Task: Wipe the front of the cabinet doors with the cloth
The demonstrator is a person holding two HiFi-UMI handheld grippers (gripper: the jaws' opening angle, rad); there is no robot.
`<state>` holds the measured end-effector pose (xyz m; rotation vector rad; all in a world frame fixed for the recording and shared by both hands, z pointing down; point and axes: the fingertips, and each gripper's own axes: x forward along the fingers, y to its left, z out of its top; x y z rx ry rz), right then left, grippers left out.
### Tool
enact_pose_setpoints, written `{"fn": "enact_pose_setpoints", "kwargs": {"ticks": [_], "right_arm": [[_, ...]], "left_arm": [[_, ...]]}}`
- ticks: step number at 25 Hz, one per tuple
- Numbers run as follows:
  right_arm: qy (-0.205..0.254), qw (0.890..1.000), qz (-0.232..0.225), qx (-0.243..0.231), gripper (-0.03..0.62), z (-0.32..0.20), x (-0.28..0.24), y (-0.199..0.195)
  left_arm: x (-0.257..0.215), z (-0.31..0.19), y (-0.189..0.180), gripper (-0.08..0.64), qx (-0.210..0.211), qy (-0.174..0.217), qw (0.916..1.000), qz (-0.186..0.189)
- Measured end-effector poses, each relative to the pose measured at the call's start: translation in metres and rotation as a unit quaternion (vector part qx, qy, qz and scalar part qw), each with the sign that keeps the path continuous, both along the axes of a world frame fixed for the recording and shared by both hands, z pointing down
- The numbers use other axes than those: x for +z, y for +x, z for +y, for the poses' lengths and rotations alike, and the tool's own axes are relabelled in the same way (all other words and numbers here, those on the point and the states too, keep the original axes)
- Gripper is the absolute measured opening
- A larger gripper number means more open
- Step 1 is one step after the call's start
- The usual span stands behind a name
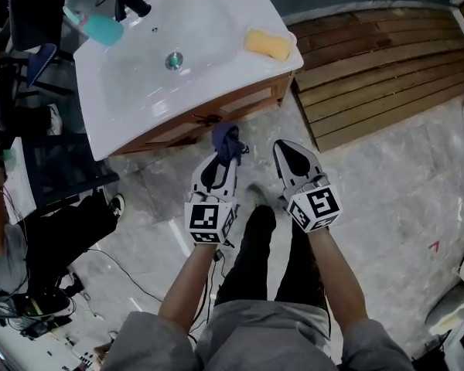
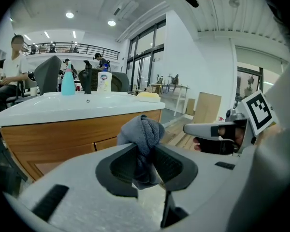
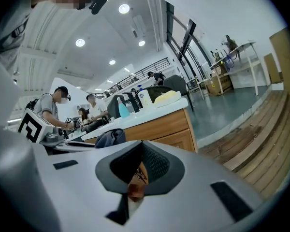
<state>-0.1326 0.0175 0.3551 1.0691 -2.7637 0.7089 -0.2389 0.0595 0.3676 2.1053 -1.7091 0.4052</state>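
Below, a white washbasin top (image 1: 139, 91) is seen over the wooden cabinet doors (image 2: 63, 129), with slatted decking (image 1: 371, 60) beside them. A teal bottle (image 1: 100, 28) and a yellow sponge (image 1: 267, 43) are set on its rim. The grey-blue cloth (image 1: 226, 139) is pinched in the jaws of the left gripper (image 1: 220, 161), close before the doors. The jaws of the right gripper (image 1: 288, 151) are closed on nothing.
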Motion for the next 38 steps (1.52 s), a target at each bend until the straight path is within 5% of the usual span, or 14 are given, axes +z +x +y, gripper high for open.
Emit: {"fn": "enact_pose_setpoints", "kwargs": {"ticks": [22, 38], "right_arm": [[-0.005, 0.999, -0.019, -0.026, 0.011, -0.01, 0.067, -0.037], [-0.032, 0.999, -0.02, -0.015, 0.011, 0.0, 0.107, -0.037]], "left_arm": [[0.098, -0.038, -0.065, 0.095, -0.049, 0.006, 0.9986, -0.02], [0.116, -0.056, -0.097, 0.094, -0.089, 0.011, 0.9959, -0.002]]}}
